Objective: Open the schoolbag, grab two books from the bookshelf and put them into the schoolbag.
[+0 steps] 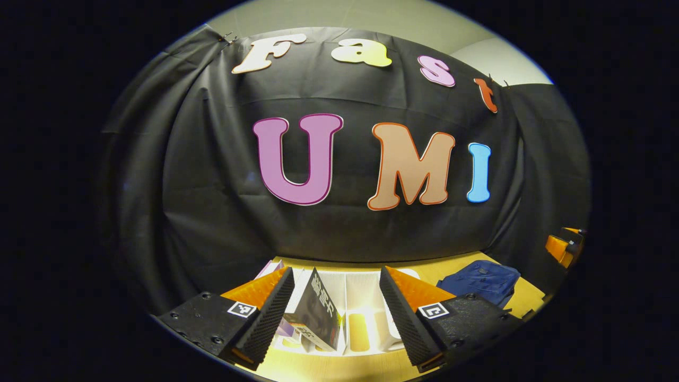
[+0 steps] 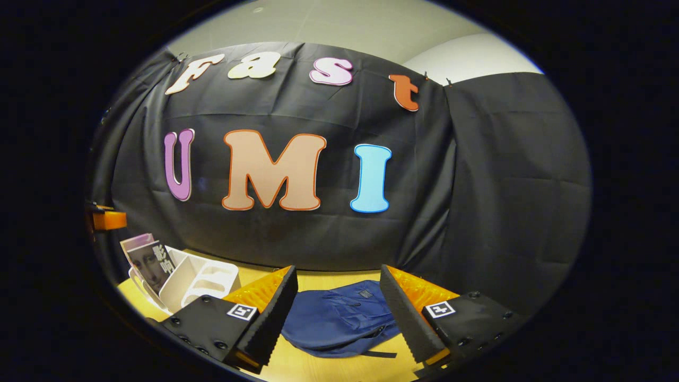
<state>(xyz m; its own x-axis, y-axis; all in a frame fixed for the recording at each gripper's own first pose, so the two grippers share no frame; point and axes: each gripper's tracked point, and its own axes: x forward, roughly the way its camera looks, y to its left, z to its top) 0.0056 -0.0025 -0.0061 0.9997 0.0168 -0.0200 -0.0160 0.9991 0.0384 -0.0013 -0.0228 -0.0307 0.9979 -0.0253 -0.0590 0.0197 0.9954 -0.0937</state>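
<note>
In the left gripper view the left gripper (image 1: 337, 313) hangs with its fingers spread wide and nothing between them. Beyond the gap stands the white shelf (image 1: 366, 292) on the wooden table (image 1: 456, 270), with a dark book (image 1: 318, 313) leaning in its left part and a pale one (image 1: 268, 269) just showing at the far left edge. The blue bag (image 1: 485, 281) lies flat on the table to the right of the shelf, well apart from it. At the far right edge the right gripper (image 1: 566, 246) shows — how far it is open I cannot tell from here.

In the right gripper view the right gripper (image 2: 337, 313) is also wide open and holds nothing. The bag (image 2: 339, 321) lies on the table (image 2: 318, 280) straight ahead of the fingers, shut as far as can be seen — not touched by either finger. The shelf (image 2: 199, 284) stands to the left with the books (image 2: 148, 260) upright at its left end. Part of the left gripper (image 2: 106, 219) shows at the left edge.
</note>
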